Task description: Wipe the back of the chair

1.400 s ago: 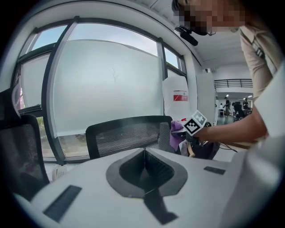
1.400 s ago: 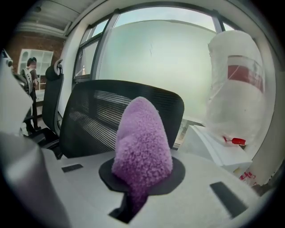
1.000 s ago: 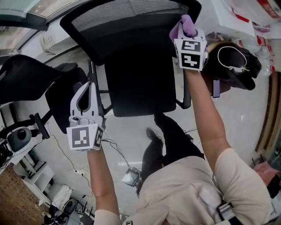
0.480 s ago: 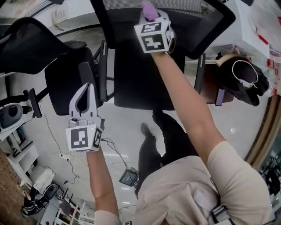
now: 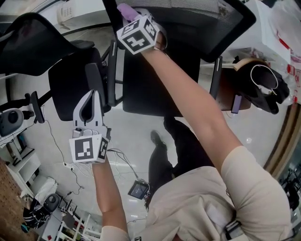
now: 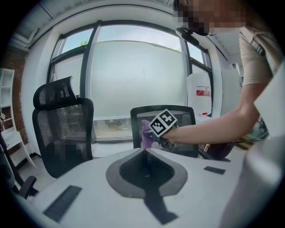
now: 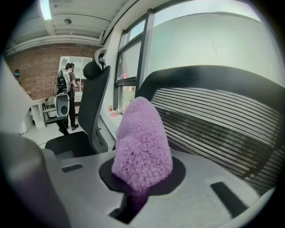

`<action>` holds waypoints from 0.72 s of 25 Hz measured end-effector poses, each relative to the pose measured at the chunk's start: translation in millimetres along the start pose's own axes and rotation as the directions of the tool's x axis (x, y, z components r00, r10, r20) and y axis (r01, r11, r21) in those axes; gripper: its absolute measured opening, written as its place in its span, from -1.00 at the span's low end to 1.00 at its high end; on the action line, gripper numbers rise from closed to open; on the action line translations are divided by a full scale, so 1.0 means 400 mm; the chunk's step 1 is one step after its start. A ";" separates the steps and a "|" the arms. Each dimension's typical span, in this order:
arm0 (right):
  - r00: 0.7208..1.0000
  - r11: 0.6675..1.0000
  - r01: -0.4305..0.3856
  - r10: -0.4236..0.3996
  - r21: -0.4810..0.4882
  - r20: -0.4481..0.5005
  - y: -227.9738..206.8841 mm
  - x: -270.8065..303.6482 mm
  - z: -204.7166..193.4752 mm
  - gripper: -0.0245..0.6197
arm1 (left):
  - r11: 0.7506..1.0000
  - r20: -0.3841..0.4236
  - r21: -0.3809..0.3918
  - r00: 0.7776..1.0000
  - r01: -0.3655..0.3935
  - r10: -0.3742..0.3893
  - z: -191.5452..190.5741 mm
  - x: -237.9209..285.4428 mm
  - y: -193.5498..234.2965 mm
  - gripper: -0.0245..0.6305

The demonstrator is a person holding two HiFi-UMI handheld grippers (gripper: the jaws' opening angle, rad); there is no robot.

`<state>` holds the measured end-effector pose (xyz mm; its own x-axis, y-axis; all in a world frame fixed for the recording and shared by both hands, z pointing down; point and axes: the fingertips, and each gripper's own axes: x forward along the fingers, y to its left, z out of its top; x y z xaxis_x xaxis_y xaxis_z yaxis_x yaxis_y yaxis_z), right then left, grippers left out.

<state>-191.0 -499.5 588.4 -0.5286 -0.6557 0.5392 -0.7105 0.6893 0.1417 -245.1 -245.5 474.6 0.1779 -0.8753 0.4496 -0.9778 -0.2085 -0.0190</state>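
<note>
The black mesh chair back (image 5: 197,23) fills the top of the head view, with its seat (image 5: 150,84) below it. My right gripper (image 5: 130,15) is shut on a fluffy purple cloth (image 5: 125,9) and holds it against the back's top left corner. In the right gripper view the purple cloth (image 7: 141,142) stands up from the shut jaws, with the ribbed mesh (image 7: 213,120) just to its right. My left gripper (image 5: 93,94) hangs low at the left, shut and empty, away from the chair. From the left gripper (image 6: 144,150) I see the chair back (image 6: 185,115) and the cloth (image 6: 146,131).
A second black mesh chair (image 5: 37,33) stands close on the left, its seat (image 5: 70,89) beside my left gripper. A brown stool with a black bag (image 5: 258,80) is at the right. Cables and a small device (image 5: 138,190) lie on the floor. A person (image 7: 69,95) stands far off.
My right gripper has swept the purple cloth leftwards along the top of the chair back, from its right side to its left corner. The left gripper has barely moved.
</note>
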 end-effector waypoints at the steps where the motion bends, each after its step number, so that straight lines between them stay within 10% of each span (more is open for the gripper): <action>1: 1.000 1.000 0.003 -0.003 0.005 -0.005 -0.013 -0.006 -0.008 -0.84 | 1.000 0.001 0.003 1.000 0.008 -0.008 0.004 0.008 -0.006 -0.91; 8: 0.988 0.976 0.151 -0.143 0.160 -0.059 -0.270 -0.190 -0.208 -0.84 | 0.994 0.006 0.053 0.995 0.098 -0.098 0.070 0.090 -0.092 -0.90; 14: 0.915 0.859 0.402 -0.383 0.317 -0.123 -0.565 -0.508 -0.421 -0.84 | 0.969 0.015 0.113 0.975 0.221 -0.224 0.145 0.192 -0.249 -0.91; 18: 0.907 0.850 0.420 -0.405 0.319 -0.114 -0.592 -0.572 -0.443 -0.86 | 0.946 0.020 0.141 0.955 0.291 -0.297 0.158 0.235 -0.347 -0.91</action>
<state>180.6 -458.0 578.5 -0.1386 -0.8392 0.5259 -0.9738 0.2122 0.0820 -85.6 -326.4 463.0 0.4622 -0.7825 0.4173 -0.8578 -0.5138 -0.0134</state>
